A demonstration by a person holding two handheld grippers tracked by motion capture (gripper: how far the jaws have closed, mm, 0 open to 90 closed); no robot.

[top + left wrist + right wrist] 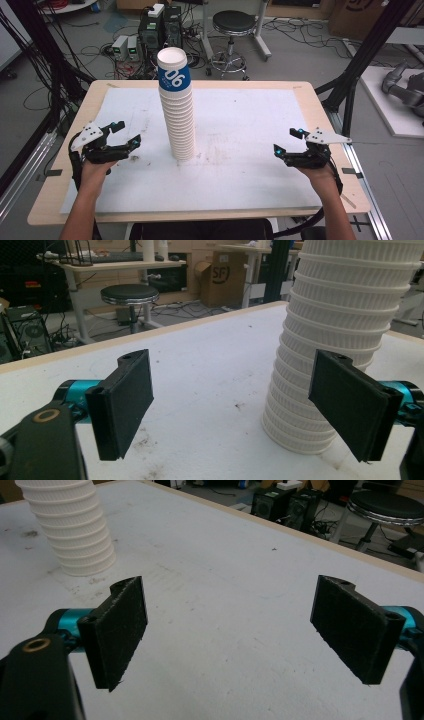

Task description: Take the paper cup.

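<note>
A tall stack of white ribbed paper cups (180,110) stands upright at the middle of the white mat; its top cup bears a blue band marked 06. My left gripper (125,134) rests left of the stack, open and holding nothing. In the left gripper view the stack (330,345) rises just behind the right jaw, with my left gripper (240,405) spread wide. My right gripper (286,141) sits at the table's right side, open and holding nothing. In the right gripper view the stack's base (75,530) stands far off at the upper left, beyond my right gripper (240,630).
The white mat (240,120) covers most of the wooden table (65,200). Beyond the far edge are a black stool (231,30), computer boxes (160,27) and cables on the floor. Black frame posts (365,55) stand at the right.
</note>
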